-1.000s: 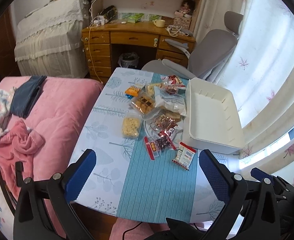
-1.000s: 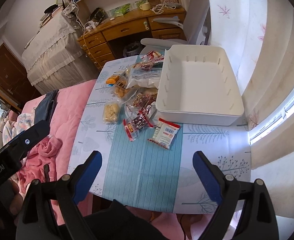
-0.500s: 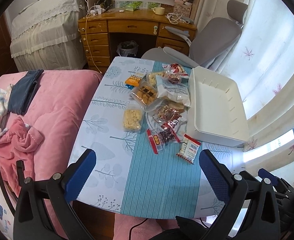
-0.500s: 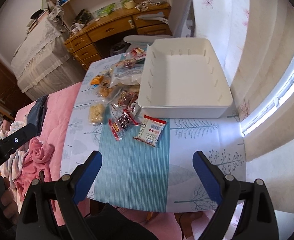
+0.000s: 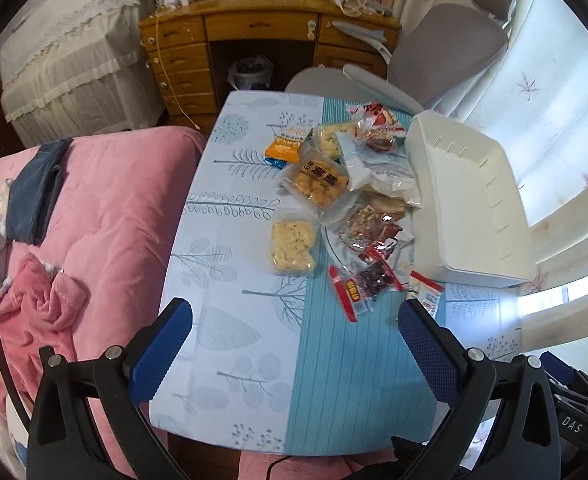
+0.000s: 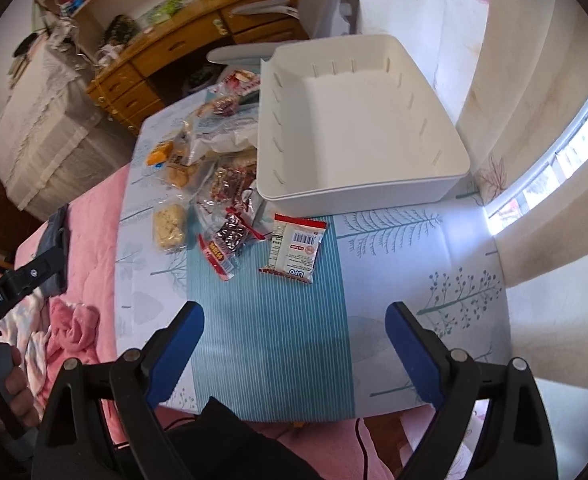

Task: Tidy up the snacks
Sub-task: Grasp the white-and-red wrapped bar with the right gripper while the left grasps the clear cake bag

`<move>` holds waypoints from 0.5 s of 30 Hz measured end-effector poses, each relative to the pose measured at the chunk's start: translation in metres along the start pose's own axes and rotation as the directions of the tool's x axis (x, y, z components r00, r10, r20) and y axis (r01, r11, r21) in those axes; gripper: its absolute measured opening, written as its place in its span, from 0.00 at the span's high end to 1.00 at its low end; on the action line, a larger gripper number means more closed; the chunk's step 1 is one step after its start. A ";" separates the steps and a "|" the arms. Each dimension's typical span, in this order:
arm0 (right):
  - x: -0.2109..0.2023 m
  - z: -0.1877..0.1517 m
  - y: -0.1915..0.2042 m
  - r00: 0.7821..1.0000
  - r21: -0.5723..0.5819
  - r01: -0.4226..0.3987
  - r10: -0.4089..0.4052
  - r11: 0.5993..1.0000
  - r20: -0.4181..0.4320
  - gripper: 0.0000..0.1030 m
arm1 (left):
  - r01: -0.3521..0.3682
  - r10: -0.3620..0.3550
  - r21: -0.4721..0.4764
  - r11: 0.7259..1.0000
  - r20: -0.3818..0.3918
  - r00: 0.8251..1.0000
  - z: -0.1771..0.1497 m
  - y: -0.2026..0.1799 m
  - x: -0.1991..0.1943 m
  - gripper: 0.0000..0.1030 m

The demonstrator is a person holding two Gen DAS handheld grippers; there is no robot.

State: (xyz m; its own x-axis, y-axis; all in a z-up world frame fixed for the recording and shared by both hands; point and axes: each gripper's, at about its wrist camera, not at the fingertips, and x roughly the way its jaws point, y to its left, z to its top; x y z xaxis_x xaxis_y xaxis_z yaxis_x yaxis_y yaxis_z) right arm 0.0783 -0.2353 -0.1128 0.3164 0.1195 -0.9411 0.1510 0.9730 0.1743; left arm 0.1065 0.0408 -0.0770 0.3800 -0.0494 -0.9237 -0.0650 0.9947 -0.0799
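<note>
Both the left gripper (image 5: 294, 320) and right gripper (image 6: 294, 324), jaws wide apart, hover over a table (image 6: 414, 280) where crinkled snack packets (image 6: 221, 184) lie heaped beside an empty white bin (image 6: 358, 128).

Bright daylight floods in from the window (image 6: 550, 176), blowing out the tablecloth (image 6: 466, 240) beside it. Fisheye bending warps the edges; black vignette fills the corners.
</note>
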 end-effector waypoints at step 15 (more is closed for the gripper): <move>0.095 0.013 0.023 0.988 0.188 0.147 -0.134 0.971 -0.079 0.15 | 0.070 -0.041 0.099 0.993 -0.277 0.960 0.055 0.013 0.130 0.01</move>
State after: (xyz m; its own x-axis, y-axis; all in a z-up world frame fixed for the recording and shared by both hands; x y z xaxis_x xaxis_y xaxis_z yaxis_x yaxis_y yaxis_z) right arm 0.1238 -0.2038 -0.1944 0.2187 0.0030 -0.9758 0.3690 0.9255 0.0855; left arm 0.2055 0.0525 -0.1772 0.1121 -0.1128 -0.9873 0.0533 0.9928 -0.1074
